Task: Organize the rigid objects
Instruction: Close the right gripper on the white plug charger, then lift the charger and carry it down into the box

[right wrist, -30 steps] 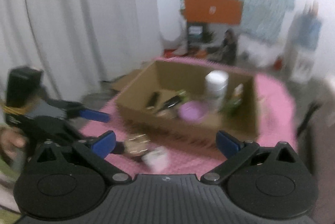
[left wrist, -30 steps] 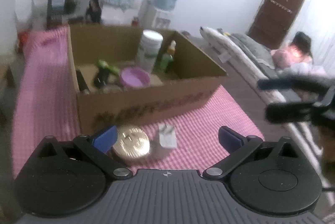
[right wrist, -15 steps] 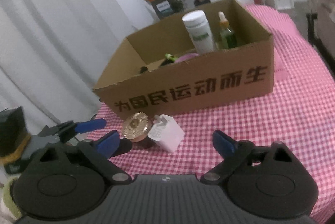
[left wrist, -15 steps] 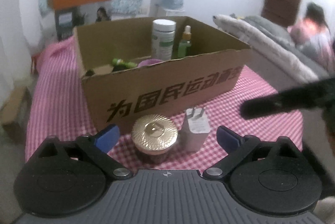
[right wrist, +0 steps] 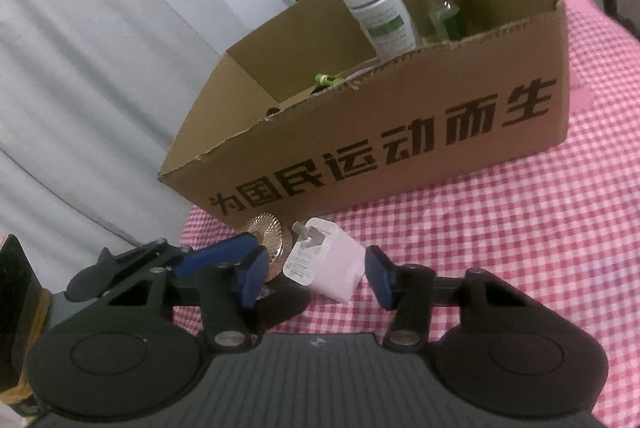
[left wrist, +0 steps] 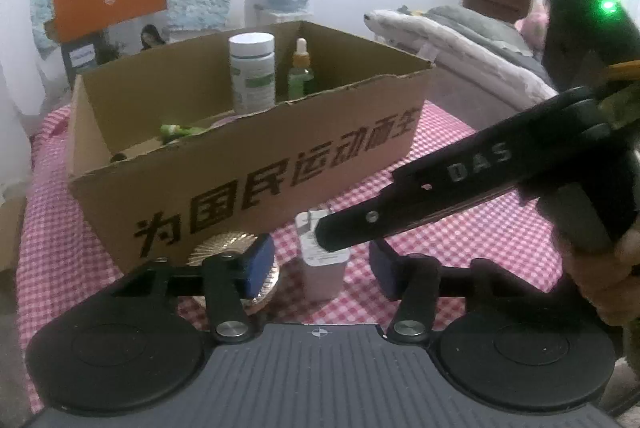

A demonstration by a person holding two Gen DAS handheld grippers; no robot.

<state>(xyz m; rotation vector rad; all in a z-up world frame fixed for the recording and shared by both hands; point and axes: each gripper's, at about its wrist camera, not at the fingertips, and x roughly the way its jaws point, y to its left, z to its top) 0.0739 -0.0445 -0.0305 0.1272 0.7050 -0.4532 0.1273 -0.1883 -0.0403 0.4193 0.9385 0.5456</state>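
A white charger plug [right wrist: 324, 268] lies on the pink checked cloth in front of the cardboard box [right wrist: 400, 147]. It sits between the blue pads of my right gripper [right wrist: 316, 280]. Those jaws are closing, and a small gap shows on the left side. A gold-lidded jar [left wrist: 224, 254] stands just left of the charger [left wrist: 322, 268]. My left gripper [left wrist: 322, 268] hangs low over both with its jaws closing. Its left pad covers part of the jar, and nothing is pressed. The right gripper's black finger [left wrist: 360, 224] crosses over the charger.
The box holds a white bottle [left wrist: 252, 71], a green dropper bottle [left wrist: 301, 71] and a green item [left wrist: 176, 129]. A hand [left wrist: 600, 280] holds the right gripper's handle. Pink cloth [right wrist: 520, 248] spreads to the right. A curtain hangs left, and a bed stands at the far right.
Both grippers sank toward the cloth and closed in on the jar and charger. Both pairs of jaws narrowed from wide open. The right gripper's finger now reaches over the charger.
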